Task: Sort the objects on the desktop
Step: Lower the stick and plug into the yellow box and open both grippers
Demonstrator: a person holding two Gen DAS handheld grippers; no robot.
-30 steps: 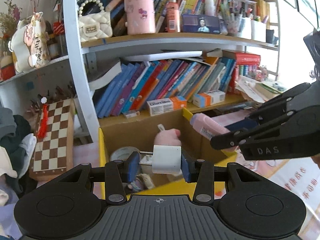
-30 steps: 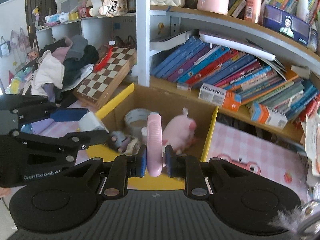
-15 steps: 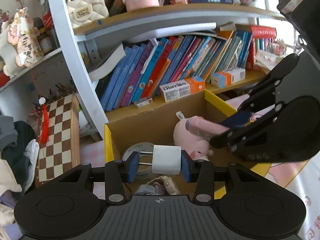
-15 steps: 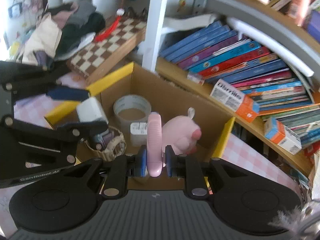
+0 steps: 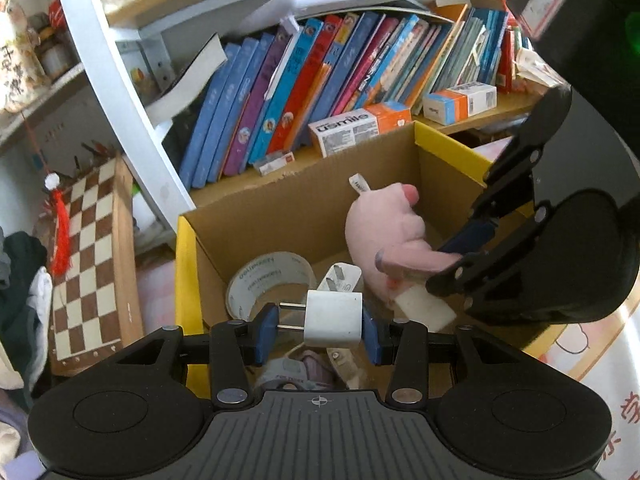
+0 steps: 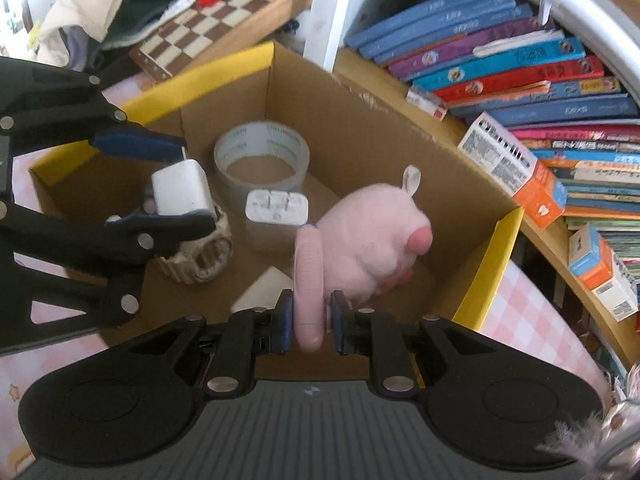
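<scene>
- Left gripper (image 5: 319, 329) fingers clamp a white cube-shaped plug charger (image 5: 333, 319) above the open yellow-rimmed cardboard box (image 5: 185, 280).
- Right gripper (image 6: 309, 326) fingers pinch a slim pink plastic device (image 6: 307, 280) over the same box.
- Only the right wrist view clearly shows the beige wristwatch (image 6: 200, 258) on the box floor.

white charger (image 5: 333, 317), pink plush (image 6: 372, 232), checkered board (image 5: 86, 264)
</scene>
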